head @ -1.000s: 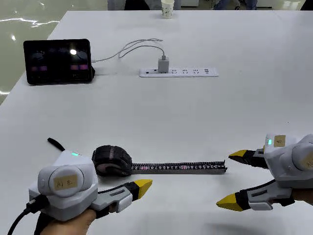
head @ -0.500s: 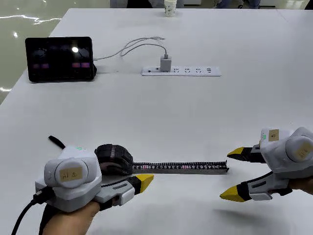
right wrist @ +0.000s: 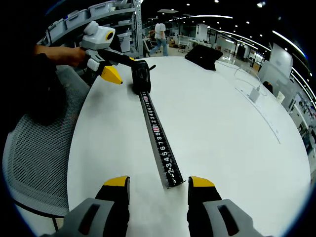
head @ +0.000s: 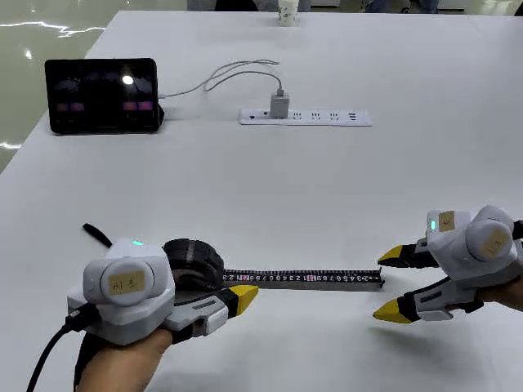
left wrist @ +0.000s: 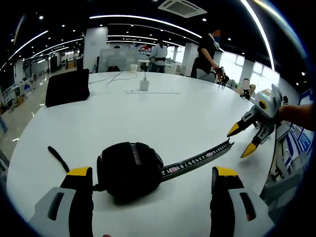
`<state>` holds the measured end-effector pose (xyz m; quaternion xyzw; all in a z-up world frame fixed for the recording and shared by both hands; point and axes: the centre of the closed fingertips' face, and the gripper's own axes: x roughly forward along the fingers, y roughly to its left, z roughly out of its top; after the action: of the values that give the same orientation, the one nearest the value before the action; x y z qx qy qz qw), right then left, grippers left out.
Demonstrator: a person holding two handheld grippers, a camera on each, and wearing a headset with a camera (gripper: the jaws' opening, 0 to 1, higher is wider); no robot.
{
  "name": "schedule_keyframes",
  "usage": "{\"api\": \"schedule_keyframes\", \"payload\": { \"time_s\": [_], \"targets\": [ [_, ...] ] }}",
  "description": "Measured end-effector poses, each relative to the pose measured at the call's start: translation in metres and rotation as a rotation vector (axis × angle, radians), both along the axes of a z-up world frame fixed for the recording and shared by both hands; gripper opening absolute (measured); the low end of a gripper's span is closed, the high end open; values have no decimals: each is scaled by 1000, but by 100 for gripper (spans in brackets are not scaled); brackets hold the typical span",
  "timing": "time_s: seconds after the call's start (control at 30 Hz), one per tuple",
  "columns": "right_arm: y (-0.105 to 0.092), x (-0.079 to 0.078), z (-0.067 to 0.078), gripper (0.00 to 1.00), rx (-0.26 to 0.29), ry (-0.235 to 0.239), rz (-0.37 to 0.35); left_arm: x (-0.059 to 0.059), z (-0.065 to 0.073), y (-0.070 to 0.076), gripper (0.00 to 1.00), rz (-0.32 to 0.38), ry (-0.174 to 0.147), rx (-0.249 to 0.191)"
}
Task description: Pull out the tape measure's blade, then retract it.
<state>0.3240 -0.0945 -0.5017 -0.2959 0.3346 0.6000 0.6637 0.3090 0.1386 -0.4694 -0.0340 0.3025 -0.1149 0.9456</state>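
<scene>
Two grippers are over the white table [head: 327, 196], one in each hand; the left gripper [left wrist: 151, 172] stands with its jaws spread wide, one yellow tip on either side of the tape measure's black case [head: 192, 260]; in the left gripper view a gap shows between each jaw and the case, so nothing is clamped; case lies on the table near the front edge, at the person's left; a short black strap [head: 96, 235] trails from it on the side away from the blade; blade [head: 302, 278] is drawn out and lies flat on the table, printed scale up, running straight from the case toward the right gripper [head: 388, 283]; right gripper's jaws also parted, holding nothing; the blade's free end [right wrist: 173, 183] sits between the two yellow tips in the right gripper view, apart from both so far as can be seen; whether the end hook touches either tip cannot be told; farther back on the table, well apart from the work: dark tablet [head: 102, 95] propped at the left, white power strip [head: 304, 118] with a charger plug [head: 280, 104] seated in it, white cable [head: 229, 75] looping from plug to tablet, paper cup [head: 287, 11] at the far edge.
</scene>
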Motion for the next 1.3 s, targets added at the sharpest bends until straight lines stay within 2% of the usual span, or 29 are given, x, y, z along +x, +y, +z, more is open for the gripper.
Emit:
{"api": "schedule_keyframes", "payload": {
  "time_s": [0.33,0.57,0.97,1.13,1.3],
  "targets": [
    [-2,9,-7,36,-45,-14,66,3,-3,3,97,22,2,5],
    [-2,15,-9,29,-68,-19,100,7,-5,5,92,38,11,5],
    [-2,21,-15,20,-100,-21,149,16,-7,13,78,78,26,12],
    [-3,21,-16,18,-114,-20,165,20,-7,16,75,94,22,22],
    [-4,20,-18,14,-128,-24,189,23,-11,20,71,116,39,21]
  ]
}}
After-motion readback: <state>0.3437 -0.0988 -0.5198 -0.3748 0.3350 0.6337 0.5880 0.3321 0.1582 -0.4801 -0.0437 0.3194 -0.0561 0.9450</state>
